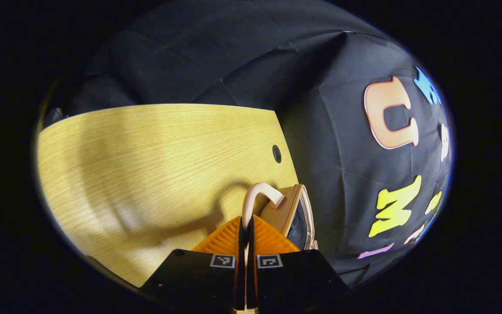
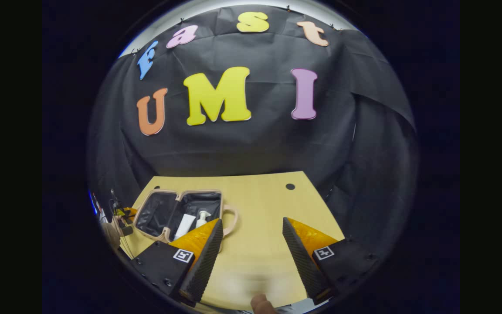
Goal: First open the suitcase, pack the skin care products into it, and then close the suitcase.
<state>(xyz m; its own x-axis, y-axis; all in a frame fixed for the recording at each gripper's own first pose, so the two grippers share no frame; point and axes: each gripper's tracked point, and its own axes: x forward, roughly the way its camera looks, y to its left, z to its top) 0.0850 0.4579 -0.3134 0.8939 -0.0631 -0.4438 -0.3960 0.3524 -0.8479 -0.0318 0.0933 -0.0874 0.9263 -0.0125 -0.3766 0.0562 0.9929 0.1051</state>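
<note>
Meanwhile the left gripper clamps the suitcase handle; the right gripper hangs wide above the table.

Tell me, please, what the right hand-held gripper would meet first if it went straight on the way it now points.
Probably nothing soon: the right hand-held gripper, its jaws open, points over bare light wooden tabletop toward the black cloth wall. The open beige suitcase lies off to one side. Depth is hard to judge.

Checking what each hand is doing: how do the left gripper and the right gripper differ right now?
The left gripper is shut on the suitcase's handle; the right gripper is open and holds nothing. The left sits at the suitcase; the right hangs over bare table, beside the open suitcase.
</note>
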